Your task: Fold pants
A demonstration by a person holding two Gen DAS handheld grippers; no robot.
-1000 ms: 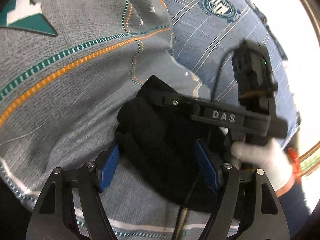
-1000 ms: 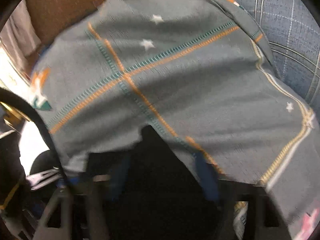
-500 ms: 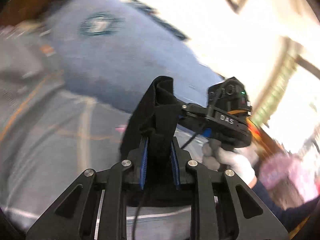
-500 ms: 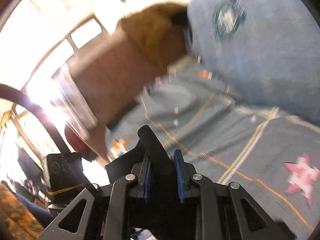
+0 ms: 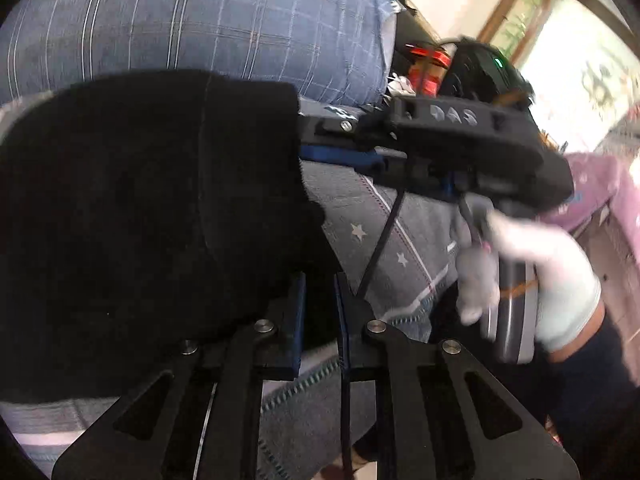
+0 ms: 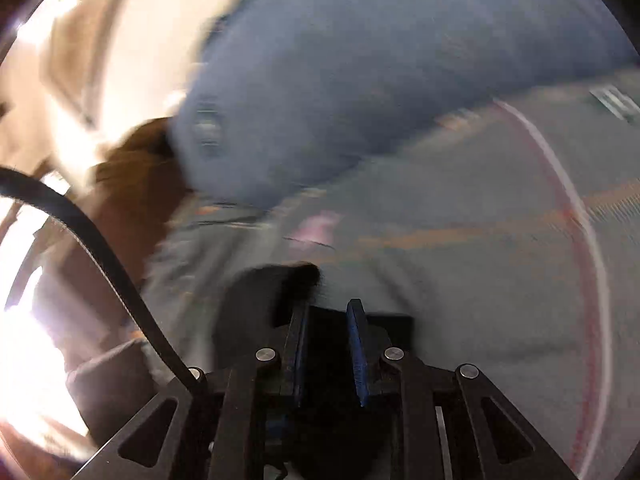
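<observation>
Daylight from a window (image 5: 580,64) blows out corners; the right wrist view smears with motion blur.

Pants (image 5: 152,216) at 9 o'clock of left gripper (image 5: 320,312); right gripper (image 5: 320,140) at 1 o'clock; pillow (image 5: 200,20) behind; bedspread (image 5: 400,232) beneath.

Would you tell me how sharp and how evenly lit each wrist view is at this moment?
Left wrist view: fairly sharp on the black pants and right gripper, gloved hand smeared, window at upper right overexposed. Right wrist view: heavy motion blur over the blue pillow and grey bedspread, strong glare along the left edge.
</observation>
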